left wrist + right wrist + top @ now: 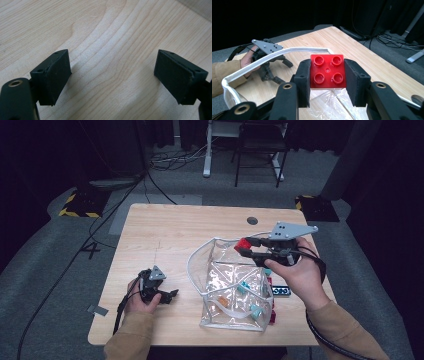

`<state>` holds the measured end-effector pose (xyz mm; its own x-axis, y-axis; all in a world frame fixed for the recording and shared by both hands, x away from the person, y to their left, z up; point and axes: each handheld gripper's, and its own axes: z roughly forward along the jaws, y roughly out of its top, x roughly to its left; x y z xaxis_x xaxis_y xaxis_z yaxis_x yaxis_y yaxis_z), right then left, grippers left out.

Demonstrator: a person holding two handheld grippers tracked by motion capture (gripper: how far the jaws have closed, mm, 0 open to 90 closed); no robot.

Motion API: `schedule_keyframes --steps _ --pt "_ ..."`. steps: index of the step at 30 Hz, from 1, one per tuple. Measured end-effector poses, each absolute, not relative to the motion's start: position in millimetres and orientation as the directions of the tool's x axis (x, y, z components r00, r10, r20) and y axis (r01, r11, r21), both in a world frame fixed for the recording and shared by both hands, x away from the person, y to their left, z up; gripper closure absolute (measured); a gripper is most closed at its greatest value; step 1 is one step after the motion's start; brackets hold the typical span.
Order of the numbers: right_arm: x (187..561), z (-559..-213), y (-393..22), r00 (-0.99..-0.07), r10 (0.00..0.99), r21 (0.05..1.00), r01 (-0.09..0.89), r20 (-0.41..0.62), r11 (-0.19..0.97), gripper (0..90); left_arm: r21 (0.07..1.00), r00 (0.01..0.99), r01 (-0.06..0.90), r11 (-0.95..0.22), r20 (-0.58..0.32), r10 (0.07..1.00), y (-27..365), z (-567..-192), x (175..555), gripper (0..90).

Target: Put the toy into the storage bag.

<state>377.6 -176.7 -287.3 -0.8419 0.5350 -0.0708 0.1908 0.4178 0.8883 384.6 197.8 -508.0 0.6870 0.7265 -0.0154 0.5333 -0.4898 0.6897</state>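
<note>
Red 4-stud brick (327, 72) sits clamped between the right gripper (327, 82) fingers, above the clear bag (235, 290) rim. Left gripper (112, 77) rests on the worktop (165, 235), fingers apart.

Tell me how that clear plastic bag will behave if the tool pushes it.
The clear bag probably crumples rather than slides: its film looks thin and creased. Its white-edged rim sags unevenly, so it likely flops. The blocks inside may weigh down its base somewhat.
</note>
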Motion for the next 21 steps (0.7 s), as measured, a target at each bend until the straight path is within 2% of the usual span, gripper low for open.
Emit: schedule_keyframes --steps 21 --pt "383.6 -315.6 -143.9 -0.881 0.473 0.850 0.232 -0.023 0.472 59.5 0.690 0.687 0.533 -0.490 -0.015 0.726 197.8 -508.1 384.6 14.2"
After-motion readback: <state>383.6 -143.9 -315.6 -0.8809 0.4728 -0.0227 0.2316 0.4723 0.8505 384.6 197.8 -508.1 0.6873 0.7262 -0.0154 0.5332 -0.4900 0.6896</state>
